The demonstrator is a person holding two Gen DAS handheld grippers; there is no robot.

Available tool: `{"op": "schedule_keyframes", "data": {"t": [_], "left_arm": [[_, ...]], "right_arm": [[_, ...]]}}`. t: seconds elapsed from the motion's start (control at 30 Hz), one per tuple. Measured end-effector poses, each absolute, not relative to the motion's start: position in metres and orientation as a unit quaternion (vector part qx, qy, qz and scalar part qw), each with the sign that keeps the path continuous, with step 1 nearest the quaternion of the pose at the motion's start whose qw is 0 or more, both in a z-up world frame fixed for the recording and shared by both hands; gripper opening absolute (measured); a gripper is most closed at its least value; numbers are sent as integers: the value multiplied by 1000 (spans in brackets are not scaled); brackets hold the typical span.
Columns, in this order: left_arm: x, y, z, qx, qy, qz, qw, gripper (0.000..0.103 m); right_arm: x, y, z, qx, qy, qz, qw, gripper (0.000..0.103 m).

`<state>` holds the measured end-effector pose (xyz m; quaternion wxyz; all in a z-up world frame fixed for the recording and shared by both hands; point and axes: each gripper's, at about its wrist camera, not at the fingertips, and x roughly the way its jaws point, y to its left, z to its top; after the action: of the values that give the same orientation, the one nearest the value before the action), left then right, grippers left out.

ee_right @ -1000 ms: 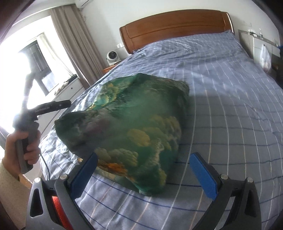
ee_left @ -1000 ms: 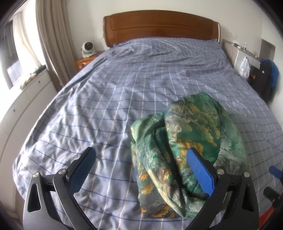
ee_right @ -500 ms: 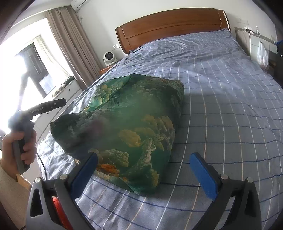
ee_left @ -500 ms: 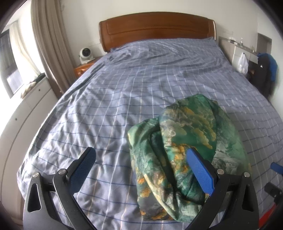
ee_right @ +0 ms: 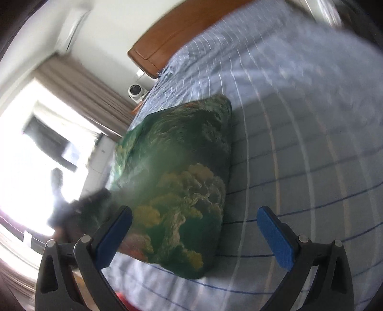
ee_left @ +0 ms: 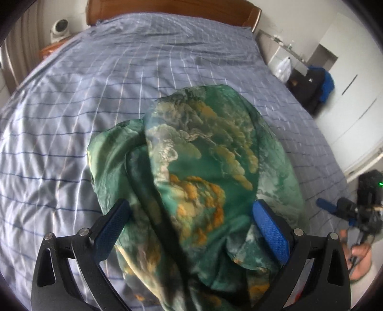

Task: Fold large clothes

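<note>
A bunched green garment [ee_left: 203, 172] with yellow and orange cloud print lies on the blue checked bedspread [ee_left: 107, 83] near the bed's foot. My left gripper [ee_left: 191, 220] hovers open right over its near end, blue pads on either side of the cloth, nothing pinched. In the right wrist view the same garment [ee_right: 182, 181] fills the left middle, and my right gripper [ee_right: 195, 228] stands open beside its near corner, tilted. The right gripper [ee_left: 335, 208] also shows at the bed's right edge in the left wrist view.
A wooden headboard [ee_left: 172, 7] closes the far end. A white camera [ee_left: 59, 27] sits on a nightstand at the far left. A dark bag with blue cloth [ee_left: 313, 86] and white cabinets stand to the right. Curtains and a bright window [ee_right: 47, 148] lie left.
My left gripper has moved forward and right, over the garment's near end. The right gripper has rolled sharply and the view is blurred. The garment lies where it was.
</note>
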<state>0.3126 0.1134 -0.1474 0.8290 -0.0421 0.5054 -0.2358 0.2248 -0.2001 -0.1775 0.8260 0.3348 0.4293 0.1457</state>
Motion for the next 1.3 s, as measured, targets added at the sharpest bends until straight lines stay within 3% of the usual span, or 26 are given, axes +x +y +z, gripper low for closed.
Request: {"op": "schedule_keyframes", "data": {"t": [0.13,0.43,0.53,0.73,0.93,0.97,1.03,1.1,1.2,1.3], "left_arm": [[329,141,-158,-95,523,-263,805,102],[332,205,-166,-241,485,-320,777,102],[335,217,-192,-267,508,-298,763,102],[349,209,-239,-308,548,-275,728,102],[355,172,-257,-272,582,-267,719,102],[355,170,-255,-275,579,-266,720,100],[352,166,-248,-266,579,-259,726,79],[346,161,-238,-245,579,-257,734,59],[335,158,-221,-234,569,-265,743,45],[329,156,-203,-231,554,-273,752,41]], "right_arm": [[247,-204,-201,393,453,189,777,103],[281,-174,-233,385,500,240,738,103],[285,-168,-239,379,508,247,733,103],[305,-153,-252,382,523,257,717,103],[334,-137,-268,377,538,258,709,103],[336,-135,-269,378,540,260,706,103],[343,-128,-270,355,547,268,709,103],[343,-116,-260,313,549,273,725,97],[336,-89,-234,225,542,271,763,90],[328,-67,-211,166,519,276,791,87]]}}
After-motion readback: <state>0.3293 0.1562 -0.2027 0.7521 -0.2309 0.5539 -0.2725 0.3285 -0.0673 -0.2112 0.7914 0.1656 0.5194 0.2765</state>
